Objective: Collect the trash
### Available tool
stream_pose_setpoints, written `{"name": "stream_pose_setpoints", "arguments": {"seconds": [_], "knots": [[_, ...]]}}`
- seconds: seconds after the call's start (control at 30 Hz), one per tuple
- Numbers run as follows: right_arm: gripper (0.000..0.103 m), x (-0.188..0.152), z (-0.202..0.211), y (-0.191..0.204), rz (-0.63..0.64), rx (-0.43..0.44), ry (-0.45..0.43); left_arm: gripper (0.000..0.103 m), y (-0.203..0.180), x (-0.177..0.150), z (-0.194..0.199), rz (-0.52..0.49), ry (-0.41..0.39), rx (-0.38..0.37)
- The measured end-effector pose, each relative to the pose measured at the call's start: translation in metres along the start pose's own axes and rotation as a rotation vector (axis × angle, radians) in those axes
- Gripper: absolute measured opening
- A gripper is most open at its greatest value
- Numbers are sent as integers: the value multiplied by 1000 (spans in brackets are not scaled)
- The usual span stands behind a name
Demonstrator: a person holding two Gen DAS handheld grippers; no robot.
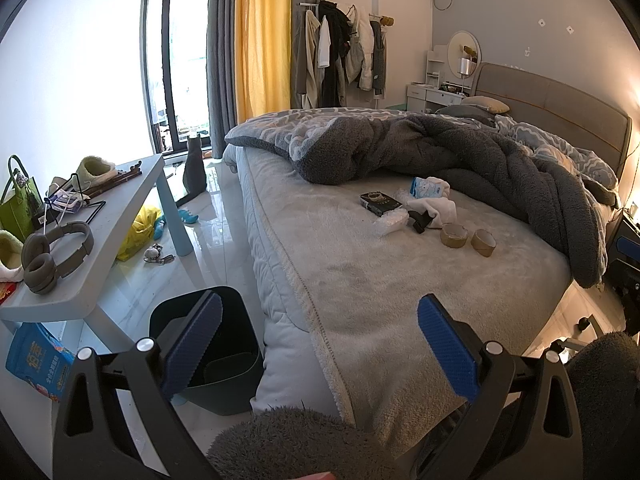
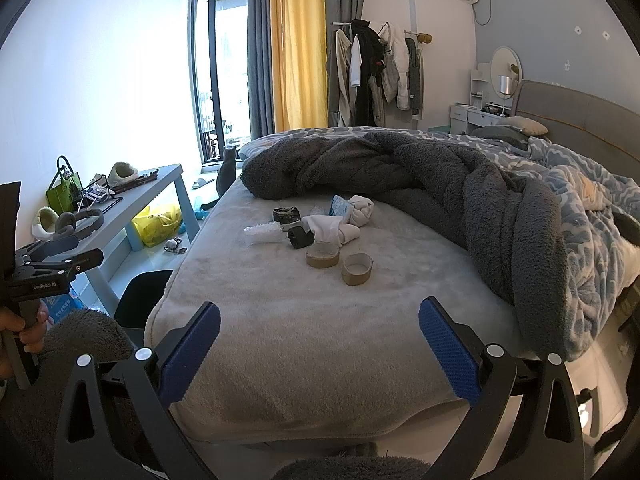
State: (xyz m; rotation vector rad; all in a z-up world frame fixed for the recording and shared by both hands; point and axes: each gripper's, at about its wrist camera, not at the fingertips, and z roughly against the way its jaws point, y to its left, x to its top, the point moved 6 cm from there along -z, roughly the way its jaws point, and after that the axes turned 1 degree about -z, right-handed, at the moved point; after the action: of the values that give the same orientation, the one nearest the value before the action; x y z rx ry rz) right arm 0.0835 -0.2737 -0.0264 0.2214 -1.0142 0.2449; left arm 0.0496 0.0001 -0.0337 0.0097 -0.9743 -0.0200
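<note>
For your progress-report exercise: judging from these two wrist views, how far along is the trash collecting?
Nothing looks done: the bin beside the bed shows no trash inside. Nothing in hand: left gripper and right gripper are both open. Left to do: two tape cores, the clear plastic wrapper and the dark box lie on the bed.

Walls: I see white and grey.
Window (image 2: 218, 76): bright, yellow curtain (image 2: 298, 44) beside.
Floor (image 1: 216, 240): glossy tile.
Bed (image 2: 320, 320): grey.

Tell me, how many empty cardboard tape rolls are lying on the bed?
2. One tape roll lies just in front of the white socks; the second tape roll lies beside it, nearer the grey blanket. Others may be hidden under the blanket.
</note>
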Motion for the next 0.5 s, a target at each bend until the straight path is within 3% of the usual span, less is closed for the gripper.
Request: {"name": "stream_pose_setpoints", "arguments": {"seconds": [0.5], "knots": [[100,2,1,0,-1,2,1,100,1,0,1,3,-3,9]]}}
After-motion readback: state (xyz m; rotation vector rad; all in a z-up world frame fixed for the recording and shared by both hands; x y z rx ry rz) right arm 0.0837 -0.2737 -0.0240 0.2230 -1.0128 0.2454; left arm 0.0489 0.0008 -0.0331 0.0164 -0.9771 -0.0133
